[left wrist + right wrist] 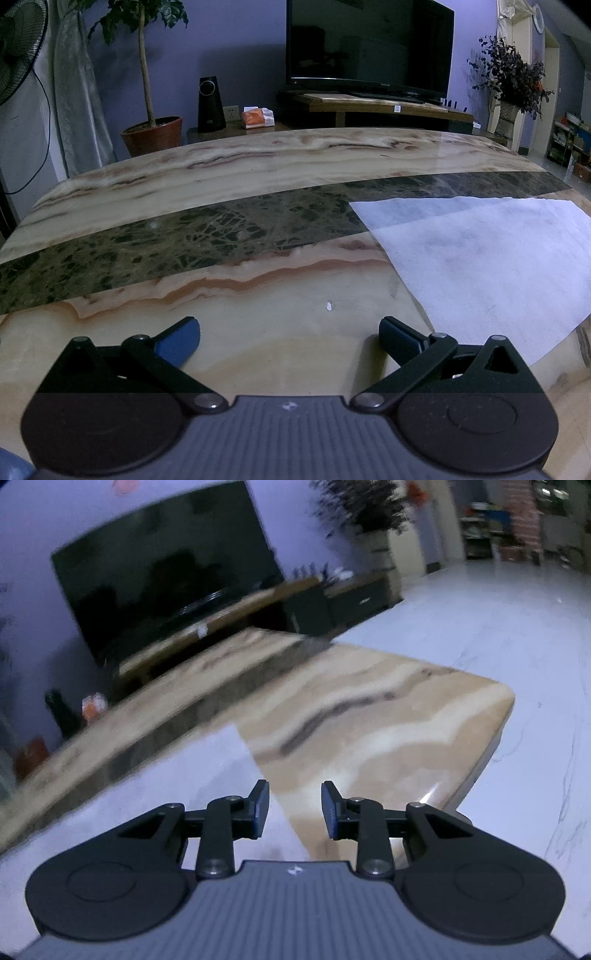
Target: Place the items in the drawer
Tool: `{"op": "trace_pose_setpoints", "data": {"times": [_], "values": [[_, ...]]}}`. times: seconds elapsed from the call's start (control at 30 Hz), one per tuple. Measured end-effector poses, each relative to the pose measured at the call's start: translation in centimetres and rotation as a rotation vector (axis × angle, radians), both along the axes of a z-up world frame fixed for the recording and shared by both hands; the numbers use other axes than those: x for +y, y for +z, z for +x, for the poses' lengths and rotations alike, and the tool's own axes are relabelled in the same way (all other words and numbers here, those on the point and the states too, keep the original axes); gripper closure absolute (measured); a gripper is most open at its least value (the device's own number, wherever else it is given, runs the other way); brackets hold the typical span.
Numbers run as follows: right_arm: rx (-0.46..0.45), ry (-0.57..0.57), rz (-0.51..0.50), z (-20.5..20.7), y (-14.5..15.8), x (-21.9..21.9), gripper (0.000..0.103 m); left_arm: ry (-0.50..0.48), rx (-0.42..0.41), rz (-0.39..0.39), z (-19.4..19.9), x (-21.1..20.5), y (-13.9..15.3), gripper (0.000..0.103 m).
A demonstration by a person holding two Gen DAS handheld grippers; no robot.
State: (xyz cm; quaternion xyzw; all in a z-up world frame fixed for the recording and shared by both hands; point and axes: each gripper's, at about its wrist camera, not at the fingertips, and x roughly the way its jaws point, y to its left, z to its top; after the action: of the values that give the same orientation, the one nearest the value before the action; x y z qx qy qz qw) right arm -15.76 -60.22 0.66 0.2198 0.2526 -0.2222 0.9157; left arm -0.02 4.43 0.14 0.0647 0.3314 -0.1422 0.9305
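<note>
Left gripper (290, 334) is right up close, fingers spread wide and empty over the table (258, 158). Right gripper (294, 808) is partly open, nothing in it, near the table's corner. White cloth (498, 266) by the edge. No drawer or items visible, so I'd guess we're between steps; next up is finding something to grab.

A cloth (491, 258) lies on the table (221, 295) at the frame's right; behind the table, a television (369, 40) stands upper centre; a potted plant (151, 133) upper left.
</note>
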Motion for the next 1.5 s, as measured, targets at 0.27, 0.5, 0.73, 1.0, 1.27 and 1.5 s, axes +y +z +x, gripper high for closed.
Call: {"op": "trace_pose_setpoints", "data": {"times": [0.27,0.5,0.73,1.0,1.27,1.5], "values": [[0.097,0.165,-0.105,1.7,-1.7,1.8,0.070,0.000,0.000,0.000,0.0,0.0,0.0,0.000],[0.130,0.225,-0.169,2.2,-1.7,3.1,0.102,0.000,0.000,0.000,0.0,0.0,0.0,0.000],[0.044,0.223,-0.125,1.3,-0.4,2.9,0.102,0.000,0.000,0.000,0.0,0.0,0.0,0.000],[-0.112,0.224,-0.084,0.3,1.8,3.6,0.102,0.000,0.000,0.000,0.0,0.0,0.0,0.000],[-0.213,0.371,-0.091,2.2,4.3,8.6,0.102,0.000,0.000,0.000,0.0,0.0,0.0,0.000],[-0.232,0.550,-0.147,4.5,5.9,16.2,0.102,0.000,0.000,0.000,0.0,0.0,0.0,0.000]]}}
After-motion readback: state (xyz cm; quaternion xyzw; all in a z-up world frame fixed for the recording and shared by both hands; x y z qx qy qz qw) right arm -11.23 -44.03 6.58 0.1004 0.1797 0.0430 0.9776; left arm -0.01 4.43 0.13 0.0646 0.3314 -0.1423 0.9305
